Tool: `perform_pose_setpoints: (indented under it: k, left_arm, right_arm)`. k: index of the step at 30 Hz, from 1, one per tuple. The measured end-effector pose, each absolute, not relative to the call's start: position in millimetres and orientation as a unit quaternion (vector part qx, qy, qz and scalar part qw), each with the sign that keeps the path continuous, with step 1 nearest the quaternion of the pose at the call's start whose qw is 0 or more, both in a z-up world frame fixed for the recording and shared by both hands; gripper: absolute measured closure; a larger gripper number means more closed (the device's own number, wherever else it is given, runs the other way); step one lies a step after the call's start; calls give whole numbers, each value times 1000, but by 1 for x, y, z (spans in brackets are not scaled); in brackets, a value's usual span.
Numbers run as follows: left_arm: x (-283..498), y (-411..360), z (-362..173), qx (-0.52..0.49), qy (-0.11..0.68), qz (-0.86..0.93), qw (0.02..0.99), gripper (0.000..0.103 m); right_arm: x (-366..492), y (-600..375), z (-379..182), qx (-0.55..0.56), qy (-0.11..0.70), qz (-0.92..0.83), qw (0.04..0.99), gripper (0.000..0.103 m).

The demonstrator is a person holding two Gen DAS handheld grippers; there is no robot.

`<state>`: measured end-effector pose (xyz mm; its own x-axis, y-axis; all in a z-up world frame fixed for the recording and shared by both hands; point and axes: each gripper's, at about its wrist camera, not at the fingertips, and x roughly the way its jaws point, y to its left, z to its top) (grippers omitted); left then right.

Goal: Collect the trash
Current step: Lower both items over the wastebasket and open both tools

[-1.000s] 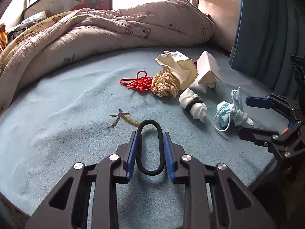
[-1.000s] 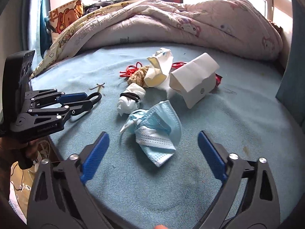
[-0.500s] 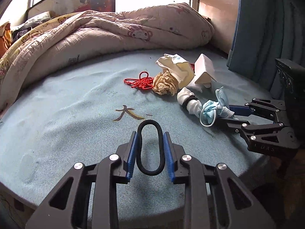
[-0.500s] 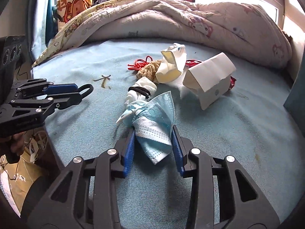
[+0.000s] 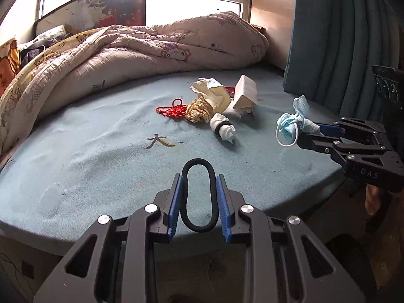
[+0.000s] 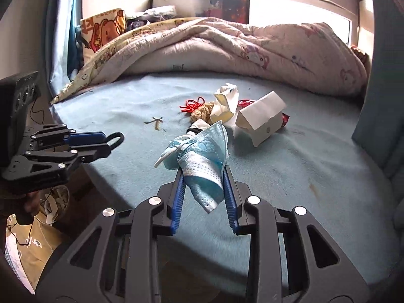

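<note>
A bed with a pale blue sheet is filling both views, a rumpled quilt lying along its far edge under the window. The left tool is clamping a black elastic loop over the near edge; the loop's far end is poking beyond the tips. The right tool is pinching a crumpled blue face mask lifted off the sheet near the right edge, and the mask is hiding part of the heap behind it. Mid-bed, that heap is showing a red cord, a tan paper wad, a folded white box and a banded white roll, with a red scrap mostly covered.
</note>
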<state>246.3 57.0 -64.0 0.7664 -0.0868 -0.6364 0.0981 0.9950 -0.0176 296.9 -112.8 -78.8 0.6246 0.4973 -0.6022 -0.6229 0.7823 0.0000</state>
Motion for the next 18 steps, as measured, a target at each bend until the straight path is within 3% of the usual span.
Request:
perform_pose_setpoints:
  k: [11, 18]
  left_arm:
    - [169, 27, -75, 10, 338, -71, 938, 77]
    - [121, 6, -135, -6, 367, -89, 926, 76]
  right_arm:
    - [191, -140, -80, -115, 297, 331, 888, 76]
    - [135, -162, -127, -120, 321, 337, 877, 75]
